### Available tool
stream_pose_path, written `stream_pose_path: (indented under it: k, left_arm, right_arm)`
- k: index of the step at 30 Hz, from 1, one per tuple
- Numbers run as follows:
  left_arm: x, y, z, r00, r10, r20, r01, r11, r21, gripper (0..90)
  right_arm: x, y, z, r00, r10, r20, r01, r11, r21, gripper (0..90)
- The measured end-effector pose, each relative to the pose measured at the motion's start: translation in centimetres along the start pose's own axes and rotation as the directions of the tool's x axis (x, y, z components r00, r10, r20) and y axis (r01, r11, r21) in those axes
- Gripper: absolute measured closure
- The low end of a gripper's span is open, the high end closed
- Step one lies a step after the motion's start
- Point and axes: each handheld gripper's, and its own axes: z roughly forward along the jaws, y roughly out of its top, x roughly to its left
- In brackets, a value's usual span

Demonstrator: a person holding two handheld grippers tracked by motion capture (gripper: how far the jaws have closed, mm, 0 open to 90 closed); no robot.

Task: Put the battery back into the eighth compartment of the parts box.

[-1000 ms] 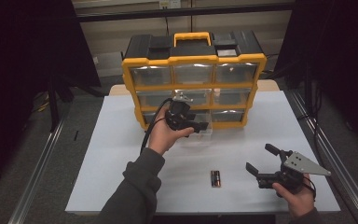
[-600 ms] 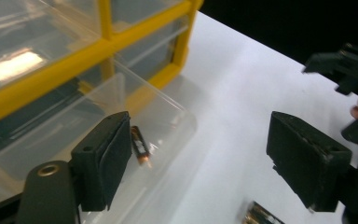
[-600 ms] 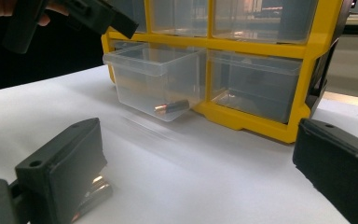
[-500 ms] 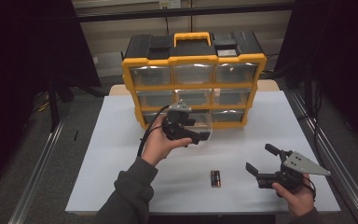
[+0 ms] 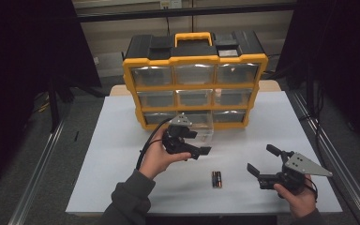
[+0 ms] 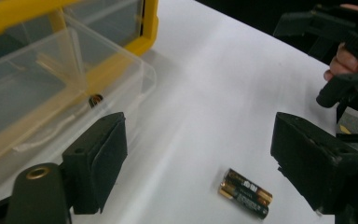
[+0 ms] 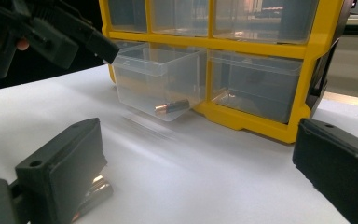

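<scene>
Structurally, the yellow drawer organiser (image 5: 194, 84) is the largest item on the white table (image 5: 103, 168); it stands at the far side, and its bottom-middle clear drawer (image 7: 161, 81) is pulled out, with one battery (image 7: 171, 107) already lying on its floor. That drawer is thin transparent plastic, judged light and slightly flexible, so it should not be leaned on. The left gripper (image 5: 198, 143) hovers just in front of the open drawer; its jaws have just been opening and stand apart with nothing between them. The right gripper (image 5: 261, 161) rests low near the front right of the table, jaws likewise spread and empty. Between the two grippers, on bare table surface, lies the pair of AA batteries (image 6: 245, 192), side by side and touching, well apart from the drawer. Each cell is judged small, rigid and dense for its size, with a smooth wrapped metal can that will roll and may slip under a glancing grip. Recommended hold: across the middle of the cylinder, pads square to its long axis, taking one cell at a time if they are loose.
</scene>
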Motion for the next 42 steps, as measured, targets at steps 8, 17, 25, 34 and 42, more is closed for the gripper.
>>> stream_pose_path:
  k: [8,17,25,34,42]
  left_arm:
    - [-0.2,-1.3,0.3,1.0000,-0.001,0.001,0.001,0.9999,0.016,16.4]
    - [-1.0,-2.9,1.3,0.9994,0.027,0.022,-0.028,0.9987,0.044,15.6]
    - [-1.8,-4.2,2.6,0.9975,0.064,0.031,-0.066,0.9939,0.088,19.6]
    - [-2.4,-5.2,4.0,0.9979,0.063,0.013,-0.064,0.9915,0.113,27.4]
    - [-3.4,-6.0,5.2,0.9965,0.083,0.012,-0.083,0.9871,0.137,36.7]
  right_arm:
    - [0.0,0.0,0.0,1.0000,-0.001,0.001,0.001,1.000,0.001,1.7]
    - [0.0,0.0,0.0,1.0000,0.000,0.001,0.000,1.000,0.002,2.0]
    - [0.0,0.0,0.0,1.0000,-0.004,0.000,0.004,1.000,0.002,2.0]
    - [0.0,0.0,-0.1,1.0000,-0.006,0.005,0.006,1.000,-0.001,2.0]
    - [0.0,0.1,-0.1,1.0000,-0.007,0.006,0.007,1.000,-0.002,2.1]
